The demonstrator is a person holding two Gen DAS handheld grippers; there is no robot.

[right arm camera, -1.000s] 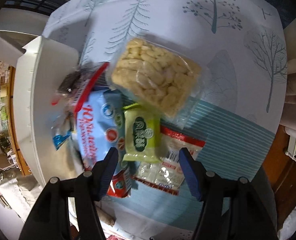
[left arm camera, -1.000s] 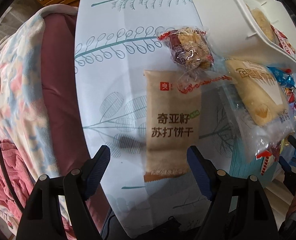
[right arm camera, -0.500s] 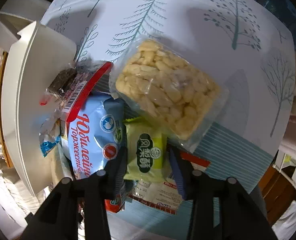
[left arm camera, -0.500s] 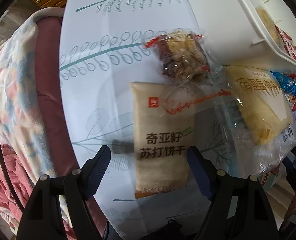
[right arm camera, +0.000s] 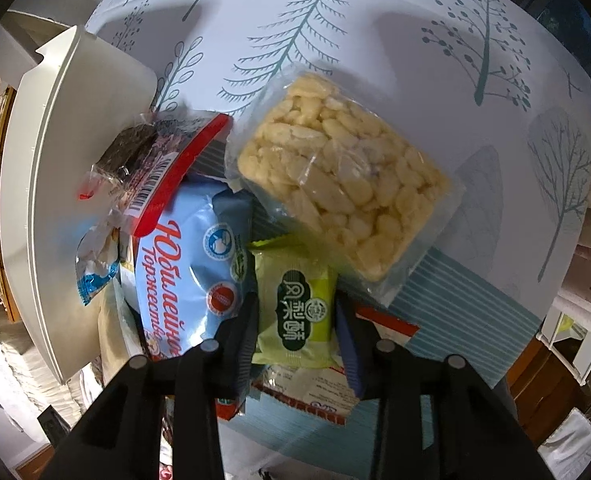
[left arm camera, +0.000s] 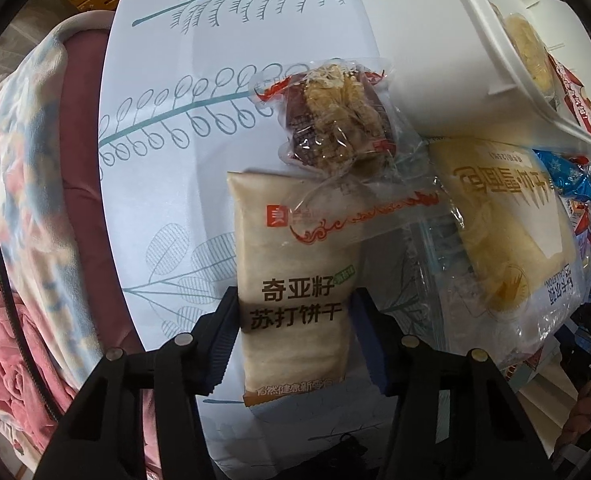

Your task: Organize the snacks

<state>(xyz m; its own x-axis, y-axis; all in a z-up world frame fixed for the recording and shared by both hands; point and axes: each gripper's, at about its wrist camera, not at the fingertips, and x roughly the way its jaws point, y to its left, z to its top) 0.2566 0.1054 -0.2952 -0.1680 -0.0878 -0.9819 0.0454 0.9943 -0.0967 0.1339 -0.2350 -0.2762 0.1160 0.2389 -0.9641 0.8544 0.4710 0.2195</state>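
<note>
In the left wrist view a tan cracker packet (left arm camera: pixel 295 248) lies on the tree-print tablecloth (left arm camera: pixel 255 60). My left gripper (left arm camera: pixel 293 320) points down over the packet's lower half. Its jaws are closing, and the blue pads touch both long edges. In the right wrist view my right gripper (right arm camera: pixel 297 320) is shut on a small green packet (right arm camera: pixel 295 300). That packet rests on a heap of snacks. A white bin (left arm camera: pixel 495 60) with snacks inside stands at the upper right. The right wrist view shows the white bin (right arm camera: pixel 55 160) at the left.
A clear packet of brown and pale snack (left arm camera: pixel 335 120) overlaps the cracker packet's top, with a yellow bag (left arm camera: pixel 503 232) beside it. A pale puffed-snack block (right arm camera: pixel 335 184), a blue packet (right arm camera: pixel 187 264) and a dark red-striped packet (right arm camera: pixel 135 152) surround the green one. A blanket (left arm camera: pixel 23 160) hangs past the table's left edge.
The left jaws have come in from wide apart onto the cracker packet's sides. The right jaws closed on the green packet half a second ago and stay so.
</note>
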